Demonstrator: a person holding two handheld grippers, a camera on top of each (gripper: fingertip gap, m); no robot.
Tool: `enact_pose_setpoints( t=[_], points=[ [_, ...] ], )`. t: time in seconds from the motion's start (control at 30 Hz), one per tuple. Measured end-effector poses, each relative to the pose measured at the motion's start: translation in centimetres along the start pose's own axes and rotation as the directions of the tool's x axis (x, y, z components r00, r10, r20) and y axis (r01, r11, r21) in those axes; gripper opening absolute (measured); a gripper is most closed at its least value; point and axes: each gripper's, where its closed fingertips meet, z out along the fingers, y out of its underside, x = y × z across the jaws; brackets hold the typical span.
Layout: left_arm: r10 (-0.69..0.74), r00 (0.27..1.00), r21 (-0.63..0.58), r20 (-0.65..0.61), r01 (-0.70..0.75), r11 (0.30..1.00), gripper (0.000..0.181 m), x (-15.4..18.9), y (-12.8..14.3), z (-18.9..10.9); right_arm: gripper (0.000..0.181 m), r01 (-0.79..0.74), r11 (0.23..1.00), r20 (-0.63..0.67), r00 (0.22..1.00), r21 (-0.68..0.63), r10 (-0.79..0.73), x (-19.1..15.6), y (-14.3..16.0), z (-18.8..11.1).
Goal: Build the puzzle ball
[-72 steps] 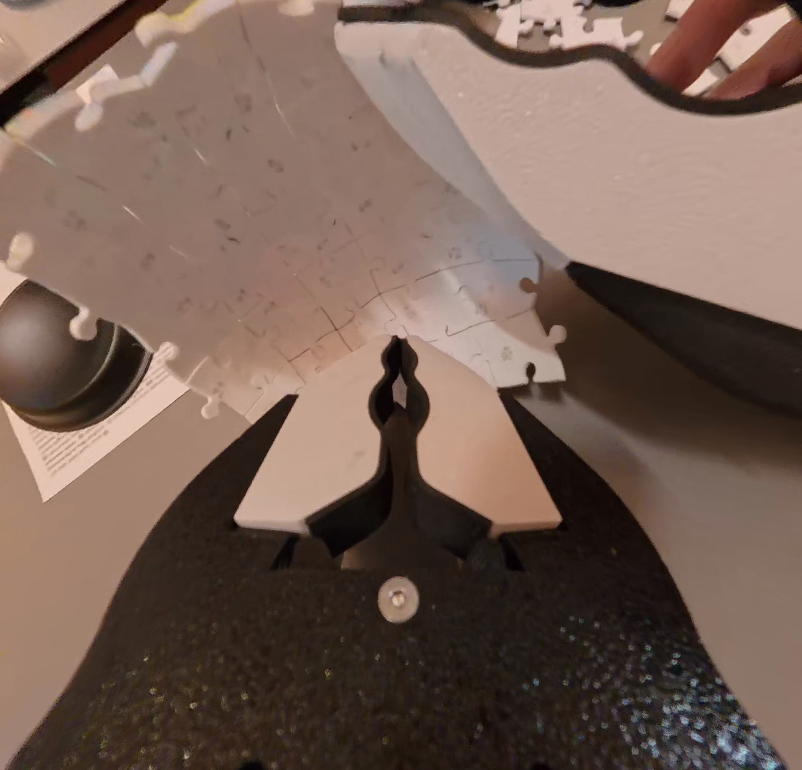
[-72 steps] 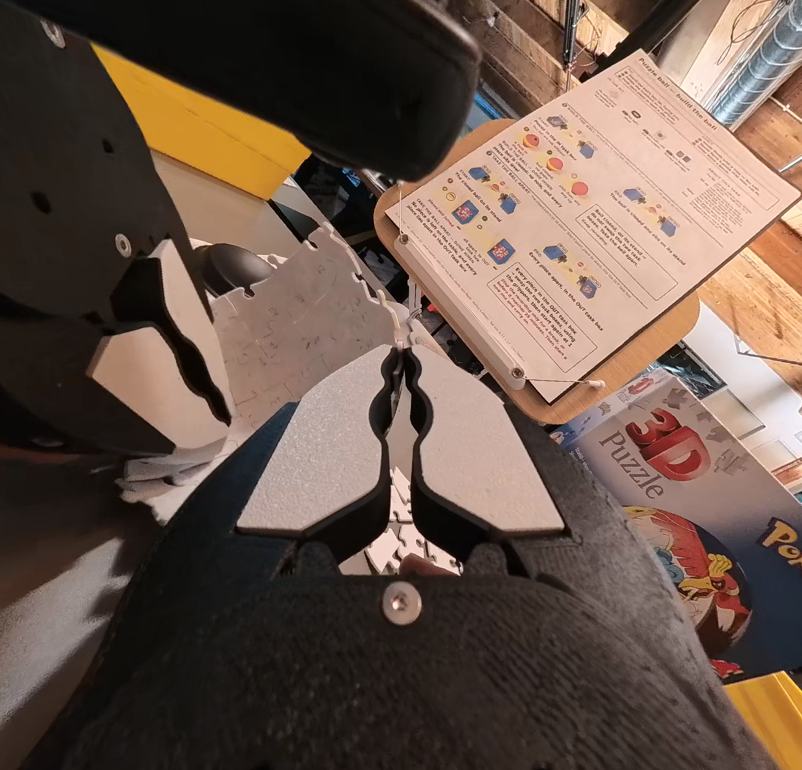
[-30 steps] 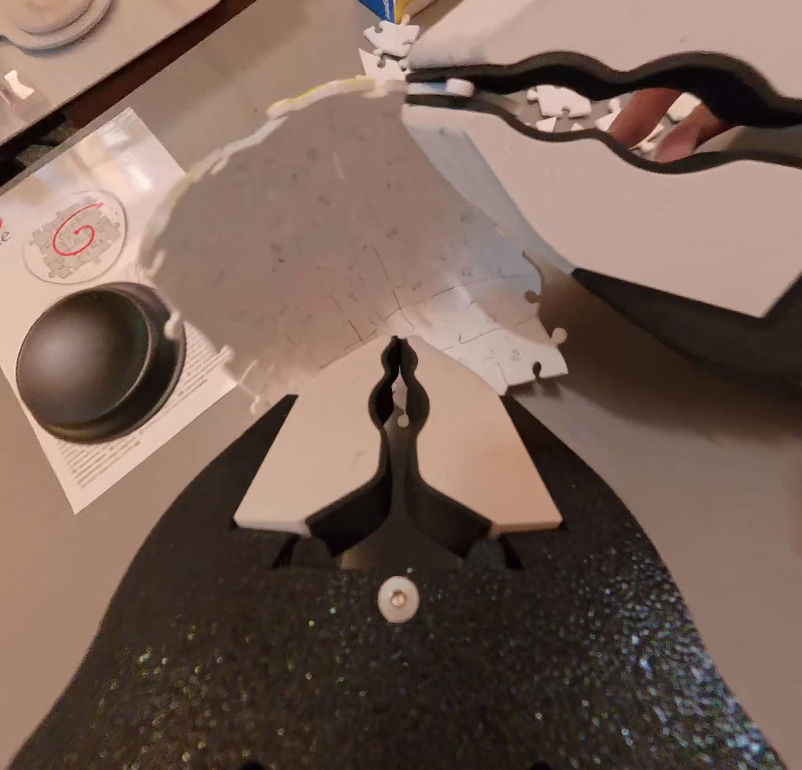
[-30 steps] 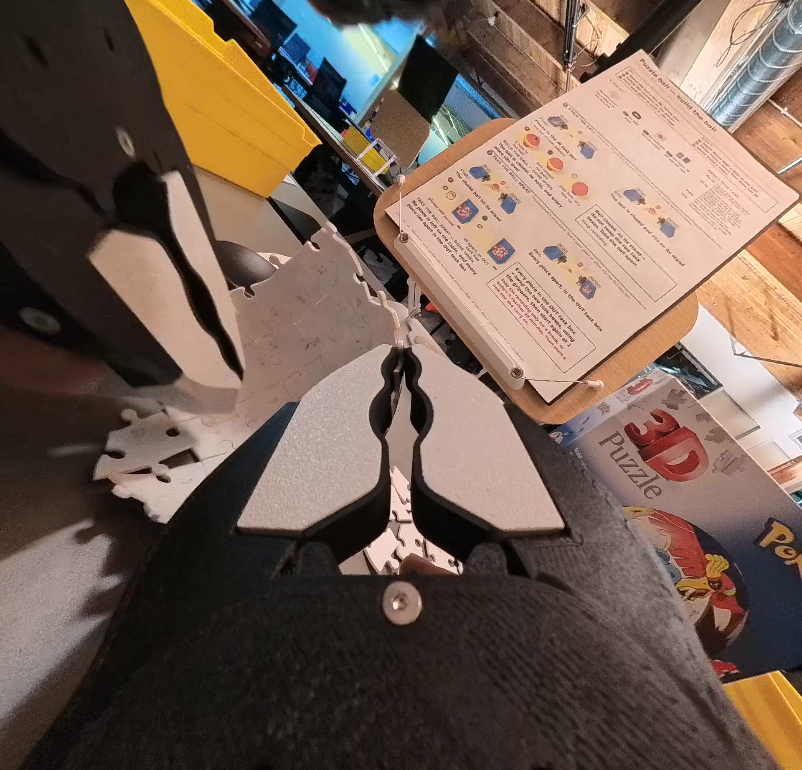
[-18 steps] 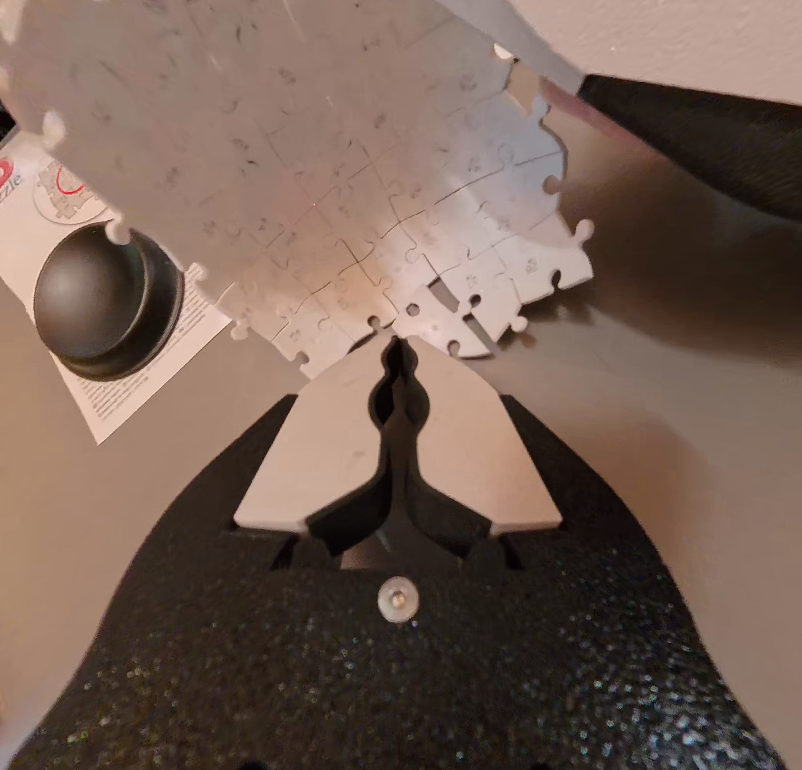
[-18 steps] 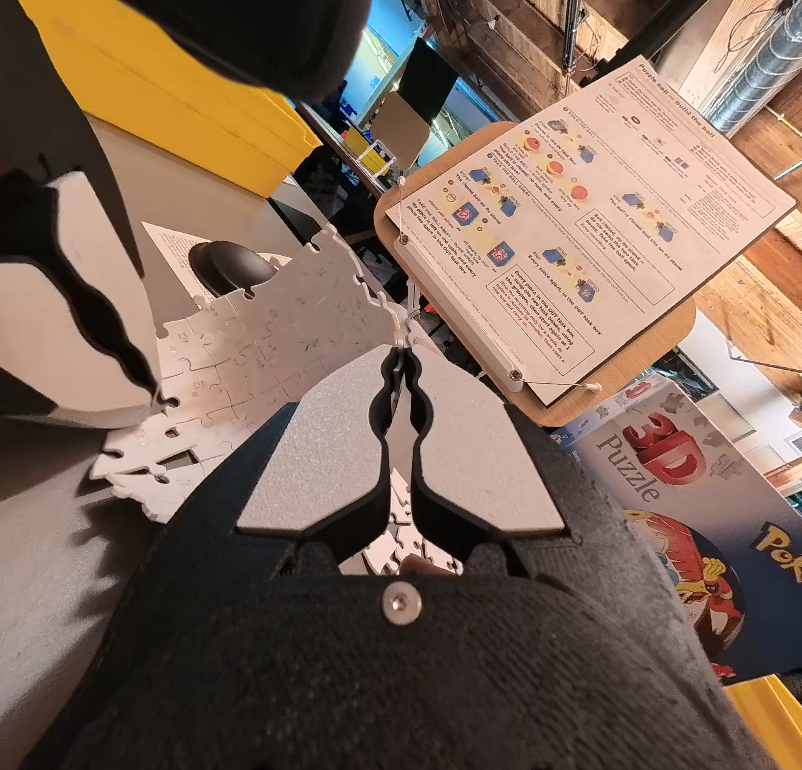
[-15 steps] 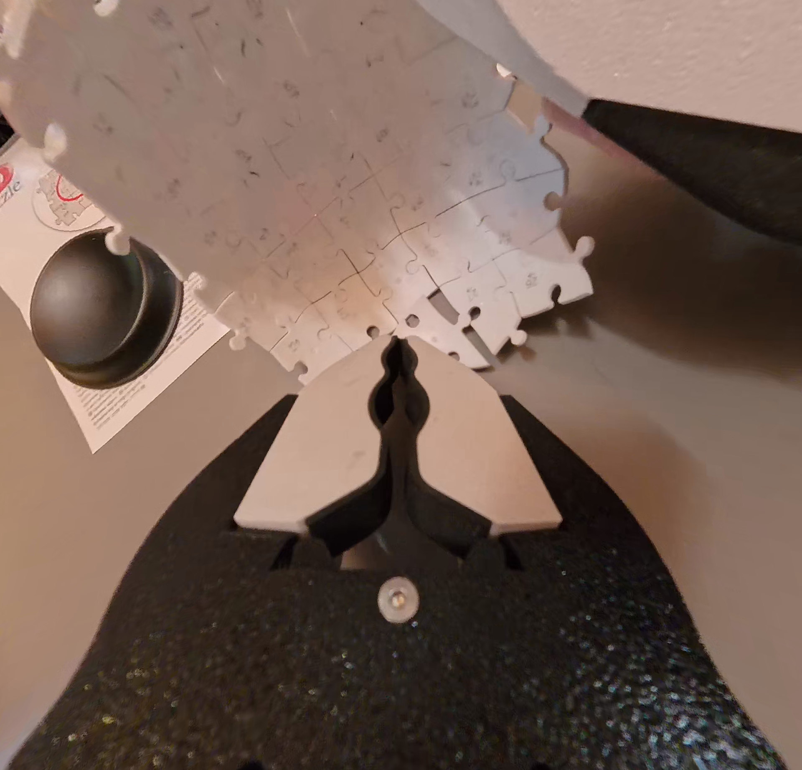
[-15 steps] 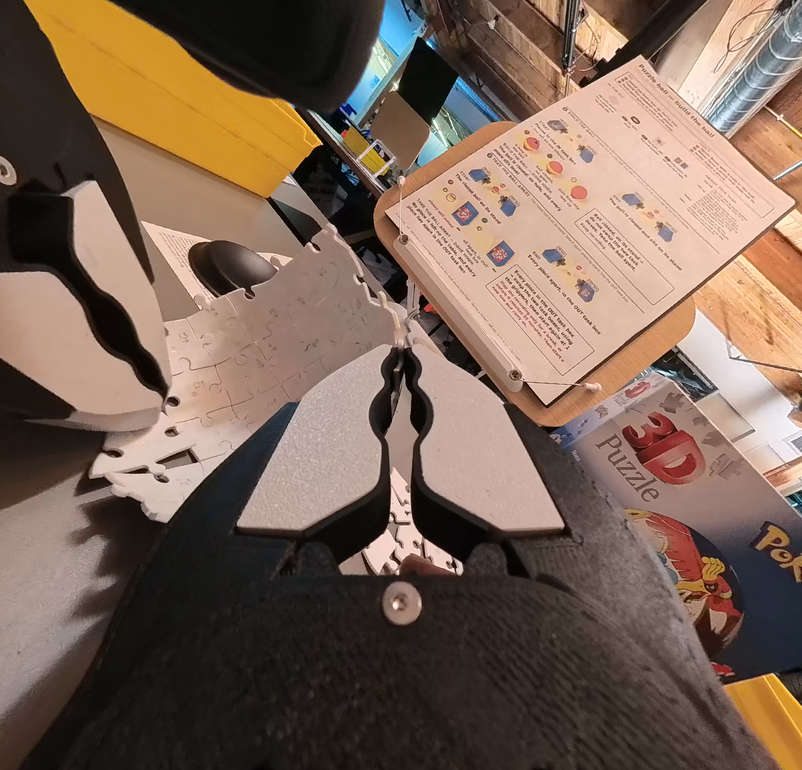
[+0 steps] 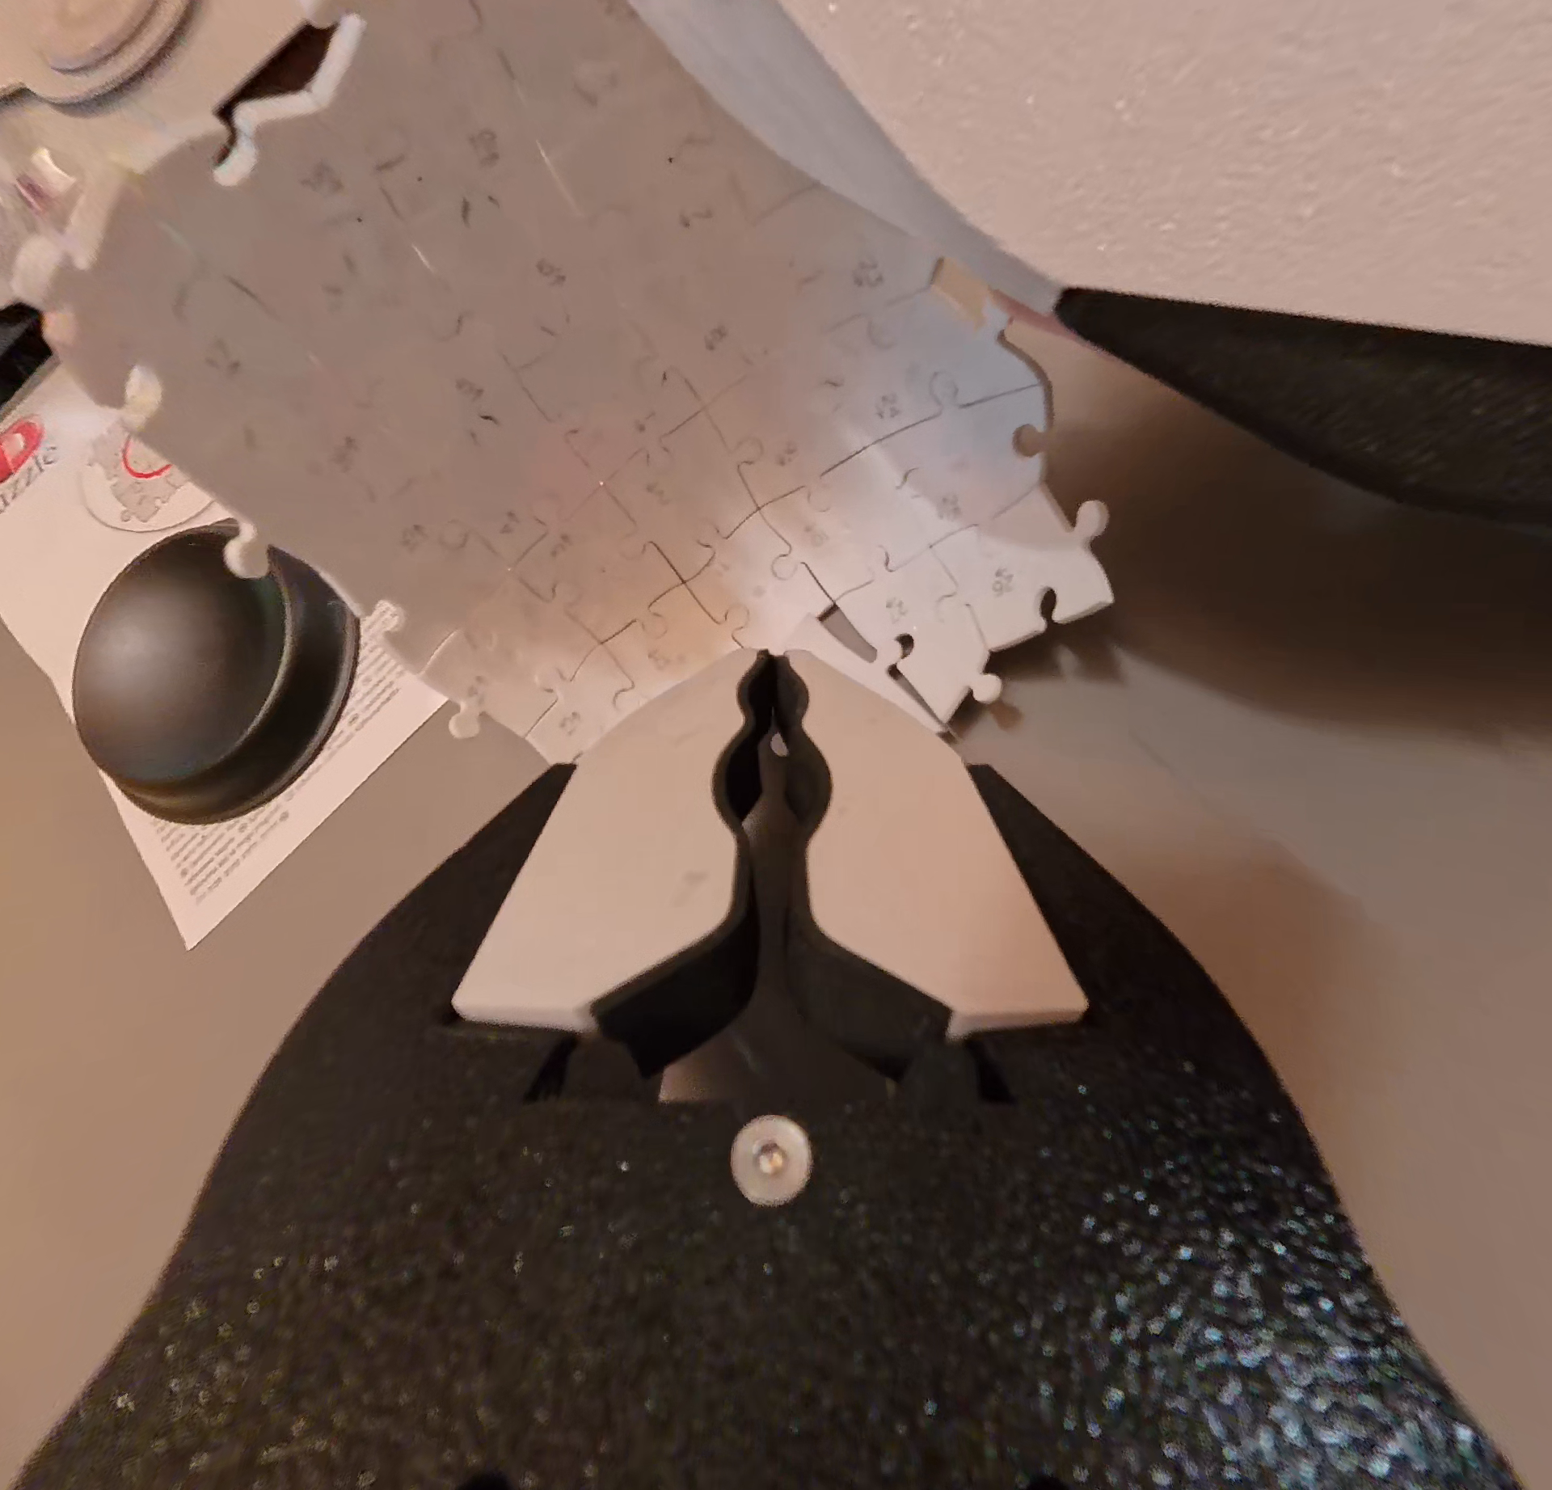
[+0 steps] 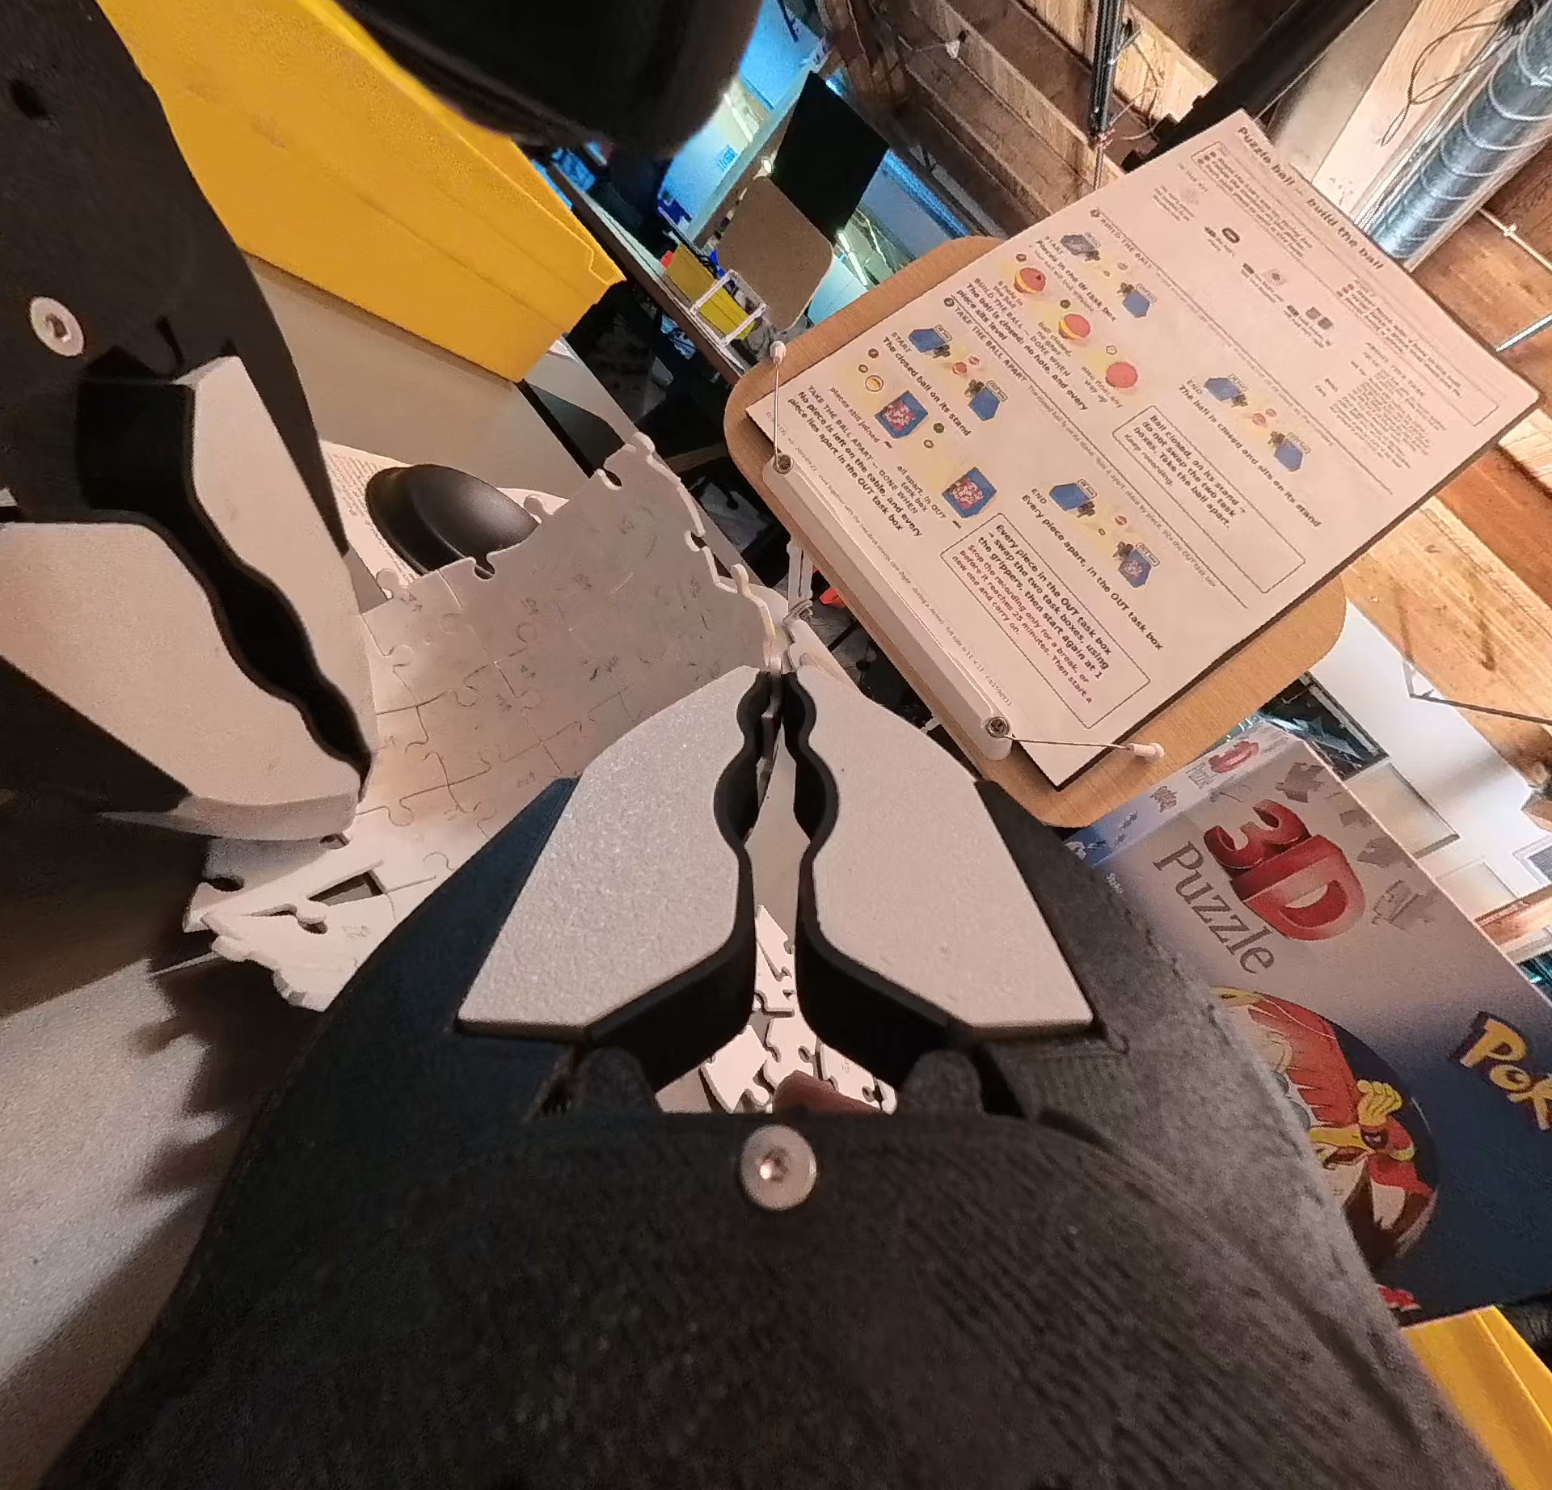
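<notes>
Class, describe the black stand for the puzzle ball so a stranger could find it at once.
Start at the grey table and find the white printed sheet lying left of the curved puzzle shell. On that sheet sits the stand: a round, glossy black dish, the only dark thing among the pale pieces.

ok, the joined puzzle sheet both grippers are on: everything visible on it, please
The puzzle sheet is a curved shell of interlocked pale grey pieces, blank side showing, with small printed marks. Its edges are ragged with knobs and sockets; one small gap sits near the lower edge. It is held tilted above the grey table. The left gripper is shut on its lower edge, the right gripper on its far edge. Behind it sits a black stand.
</notes>
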Motion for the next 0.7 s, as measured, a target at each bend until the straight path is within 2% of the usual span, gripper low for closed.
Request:
enact_pose_setpoints(
  t=[0.27, 0.5, 0.7],
  points=[
    [0.089, 0.996, -0.048, -0.001, -0.089, 0.995, 0.0, 0.0, -0.3, 0.8, 0.003, 0.002, 1.0, 0.0, 1.0, 0.002, -0.002, 0.0, 0.0, 0.0],
    [0.157, 0.988, -0.03, -0.018, -0.157, 0.987, 0.0, 0.2, -0.6, 1.0, 0.003, 0.0, 1.0, 0.0, 1.0, 0.001, 0.0, 0.0, 0.0, 0.0],
    [0.024, 1.0, -0.015, -0.007, -0.024, 1.0, 0.0, -0.1, -0.7, 0.6, 0.003, 0.001, 1.0, 0.0, 1.0, -0.001, -0.001, 0.0, 0.1, 0.0]
  ],
)
